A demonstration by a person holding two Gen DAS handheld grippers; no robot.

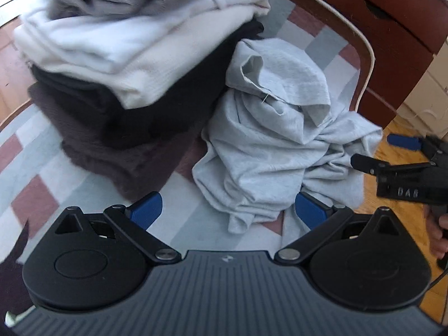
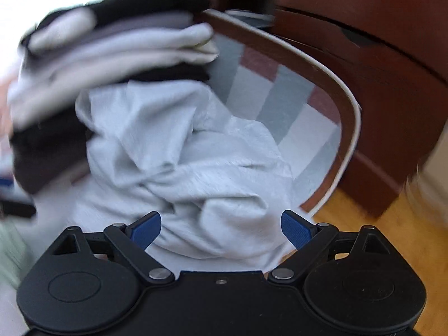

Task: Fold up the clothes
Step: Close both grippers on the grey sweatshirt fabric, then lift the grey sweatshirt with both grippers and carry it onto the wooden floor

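Two grippers, left gripper and right gripper, hover with jaws spread wide and empty over a crumpled grey shirt lying just beside a stack of folded clothes on the checked table.

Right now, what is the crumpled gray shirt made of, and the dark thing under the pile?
Gray shirt: probably soft cotton jersey, matte, with a speckled heather look and limp creases. Dark bottom layer: looks like fuzzy fleece or plush, with a hazy, nappy edge.
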